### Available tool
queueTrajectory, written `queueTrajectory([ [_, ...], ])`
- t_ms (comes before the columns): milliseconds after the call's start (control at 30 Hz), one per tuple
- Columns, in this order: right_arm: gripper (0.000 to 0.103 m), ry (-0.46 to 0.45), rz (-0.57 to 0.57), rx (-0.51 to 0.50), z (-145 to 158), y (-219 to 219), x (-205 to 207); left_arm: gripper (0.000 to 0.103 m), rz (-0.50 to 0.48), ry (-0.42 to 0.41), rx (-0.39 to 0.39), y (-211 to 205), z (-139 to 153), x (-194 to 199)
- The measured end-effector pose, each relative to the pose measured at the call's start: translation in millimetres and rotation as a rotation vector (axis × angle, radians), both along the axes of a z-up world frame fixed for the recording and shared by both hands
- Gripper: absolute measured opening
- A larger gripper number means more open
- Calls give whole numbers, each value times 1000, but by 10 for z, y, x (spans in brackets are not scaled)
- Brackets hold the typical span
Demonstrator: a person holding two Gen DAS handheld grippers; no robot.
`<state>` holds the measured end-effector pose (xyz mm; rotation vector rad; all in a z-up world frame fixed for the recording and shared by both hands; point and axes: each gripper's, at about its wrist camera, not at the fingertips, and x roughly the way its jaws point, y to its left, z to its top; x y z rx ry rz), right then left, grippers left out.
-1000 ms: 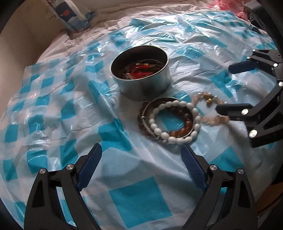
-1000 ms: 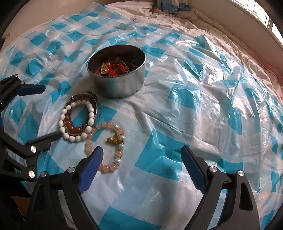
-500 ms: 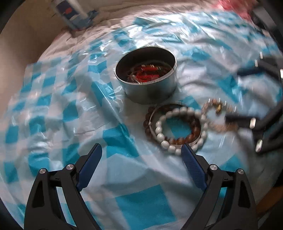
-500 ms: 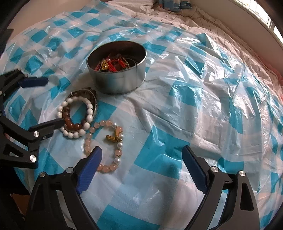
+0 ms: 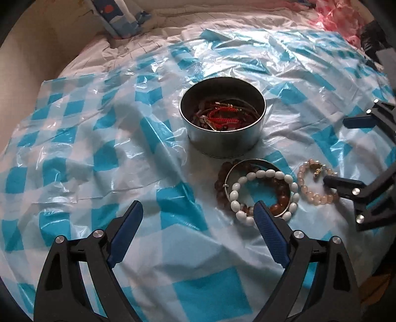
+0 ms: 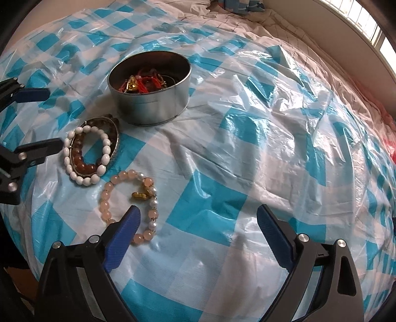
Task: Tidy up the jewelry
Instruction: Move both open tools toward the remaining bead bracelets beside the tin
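A round metal tin (image 5: 222,138) with red cord jewelry (image 5: 222,119) inside stands on the checked sheet. In front of it a white bead bracelet (image 5: 264,174), a brown bead bracelet (image 5: 220,183) and a silver bangle (image 5: 247,162) lie stacked. A pink bead bracelet (image 6: 106,195) with a gold charm lies beside them. My left gripper (image 5: 198,206) is open just left of the stack, its right fingertip over the white beads. My right gripper (image 6: 199,210) is open and its jaws are opening. Its left fingertip overlaps the pink bracelet, and only sheet lies between the jaws.
A blue-and-white checked plastic sheet (image 6: 247,148) covers a soft, wrinkled bed. A blue patterned pillow (image 5: 123,17) lies at the back and pink fabric (image 5: 339,19) at the far right. A window (image 6: 376,37) runs along the right wall.
The left wrist view has shifted a little, so the tin and bracelets now sit further right and lower in it. The right gripper's fingers stand slightly wider. No jewelry has moved.
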<state>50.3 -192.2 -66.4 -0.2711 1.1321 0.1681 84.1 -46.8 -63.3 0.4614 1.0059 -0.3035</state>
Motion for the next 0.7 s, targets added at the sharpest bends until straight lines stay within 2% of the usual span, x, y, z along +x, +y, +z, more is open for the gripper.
queueTrajectory([
  [67,91,3,0,5,-1,-14,1,87,-20,10,37,-12,-39,-8],
  [167,92,7,0,7,-2,-28,6,87,-41,18,148,32,-127,-40],
  [200,92,8,-1,6,-3,-25,3,87,-39,22,156,51,-141,-36],
  [267,92,10,1,3,-4,-20,5,87,-26,40,136,93,-120,-15],
  [367,92,11,4,2,0,-26,-1,87,-18,13,116,115,-37,-14],
  [433,92,10,3,2,4,-24,-5,87,-24,-7,45,110,75,-21],
  [533,92,9,1,2,1,-17,-3,87,-25,-28,-16,66,149,-17],
  [633,92,9,3,1,5,-25,-7,87,-7,-29,-5,15,95,34],
  [700,93,10,3,2,3,-24,-6,87,-2,-16,32,4,15,63],
])
